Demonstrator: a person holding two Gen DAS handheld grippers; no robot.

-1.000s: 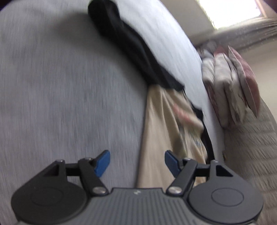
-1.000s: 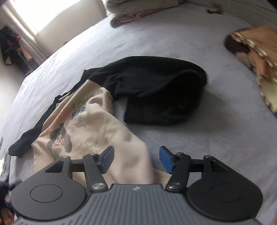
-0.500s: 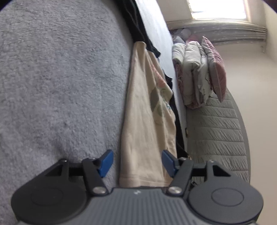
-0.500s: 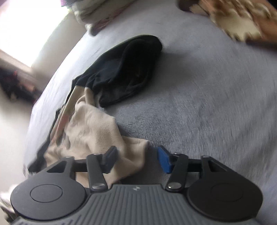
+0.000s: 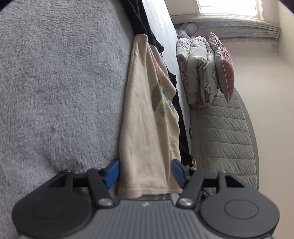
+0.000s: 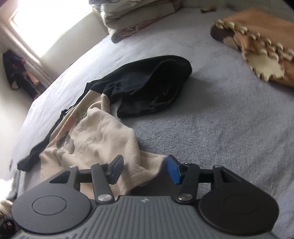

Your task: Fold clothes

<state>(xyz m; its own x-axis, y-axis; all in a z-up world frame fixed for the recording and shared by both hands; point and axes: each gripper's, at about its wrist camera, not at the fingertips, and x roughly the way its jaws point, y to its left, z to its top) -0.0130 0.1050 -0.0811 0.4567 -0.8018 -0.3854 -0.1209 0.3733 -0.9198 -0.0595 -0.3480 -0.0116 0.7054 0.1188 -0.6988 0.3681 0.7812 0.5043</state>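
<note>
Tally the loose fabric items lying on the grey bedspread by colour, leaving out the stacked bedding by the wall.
Cream: 1, the printed shirt
Black: 1, the black garment
Tan and brown: 1, the fringed piece at the far right
Total: 3

A home bedroom: a bed under a grey fleece blanket (image 6: 220,119), folded quilts (image 5: 198,73) and a pink pillow (image 5: 223,68) against a quilted headboard (image 5: 220,136), beneath a curtained window (image 5: 229,7).
</note>
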